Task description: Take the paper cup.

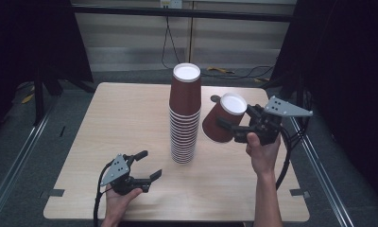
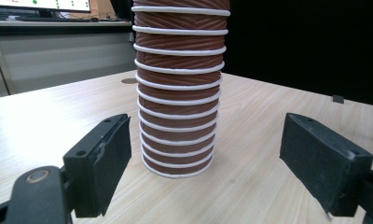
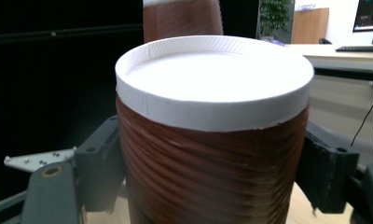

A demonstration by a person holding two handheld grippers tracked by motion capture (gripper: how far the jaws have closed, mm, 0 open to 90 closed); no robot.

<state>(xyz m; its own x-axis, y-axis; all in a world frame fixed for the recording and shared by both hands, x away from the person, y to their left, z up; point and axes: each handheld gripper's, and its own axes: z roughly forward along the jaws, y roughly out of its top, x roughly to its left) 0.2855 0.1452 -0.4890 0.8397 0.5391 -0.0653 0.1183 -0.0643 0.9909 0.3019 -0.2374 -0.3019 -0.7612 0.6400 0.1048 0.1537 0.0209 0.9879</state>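
Left to right across the pale wooden table (image 1: 130, 118). Left gripper (image 1: 147, 166) – held low near the table's front edge, its black jaws spread wide with nothing between them; in the left gripper view they frame the foot of the stack without touching it.

Centre – tall stack of brown ribbed paper cups with white rims (image 1: 184, 118), nested upside down, its long axis upright and its white base uppermost; it stands just beyond the left gripper.

Right – single brown ribbed paper cup (image 1: 223, 118), inverted and tilted, its white base leaning up and away from the stack, pinched at its side wall by the right gripper (image 1: 234, 128). The right gripper view shows both jaws pressed against the cup's (image 3: 212, 154) wall.

Governing relation: the held cup hangs clear of the table, just right of the stack and below its top, so the right hand is the nearer; capping the stack would likely demand lifting above the top cup and bringing the tilted axis upright
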